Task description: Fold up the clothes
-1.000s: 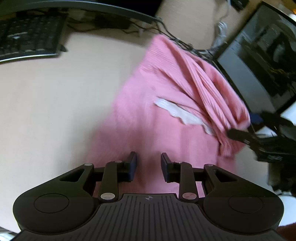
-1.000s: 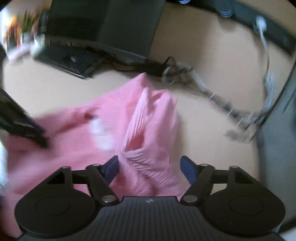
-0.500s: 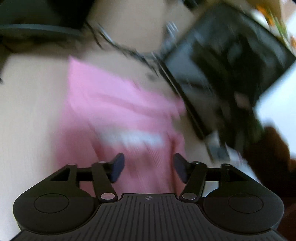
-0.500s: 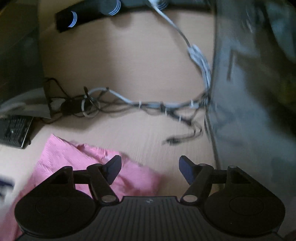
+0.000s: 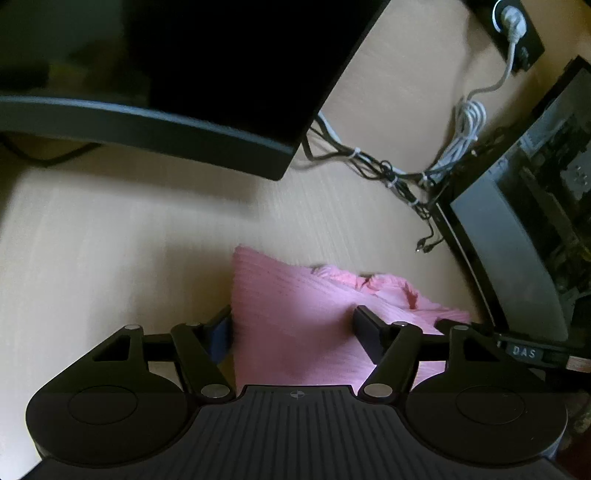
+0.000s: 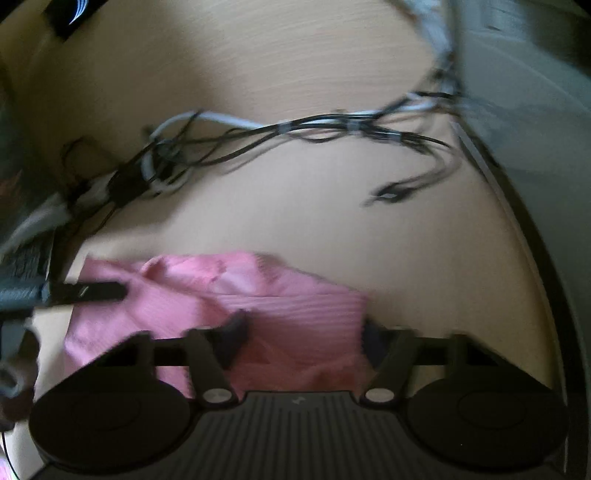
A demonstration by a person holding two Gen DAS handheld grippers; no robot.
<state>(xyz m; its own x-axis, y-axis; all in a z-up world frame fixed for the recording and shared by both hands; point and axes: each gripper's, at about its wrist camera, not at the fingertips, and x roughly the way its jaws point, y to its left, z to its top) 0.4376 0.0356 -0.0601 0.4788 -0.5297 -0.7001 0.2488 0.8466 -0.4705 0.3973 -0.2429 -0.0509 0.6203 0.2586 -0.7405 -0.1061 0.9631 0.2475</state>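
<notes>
A pink ribbed garment (image 5: 303, 306) lies bunched on the light wooden desk (image 5: 110, 240). My left gripper (image 5: 295, 332) straddles its left corner with the jaws wide and closing. The left fingertip (image 5: 221, 332) sits at the cloth's edge and the right one rests on top. In the blurred right wrist view the garment (image 6: 295, 306) also lies between the fingers of my right gripper (image 6: 304, 332), whose jaws are closing but still stand apart. The left gripper's finger (image 6: 88, 291) reaches onto the cloth from the left.
A dark monitor (image 5: 221, 74) hangs over the desk at the back left and a second screen (image 5: 517, 229) stands at the right. Tied cables (image 5: 406, 173) run between them to a power strip (image 5: 517, 33). A keyboard edge (image 6: 22, 266) shows at the left.
Both hands swept sideways and the views swung toward the cables and monitors. The left jaws went from narrow to wide. The garment's corner now lies between the right fingers.
</notes>
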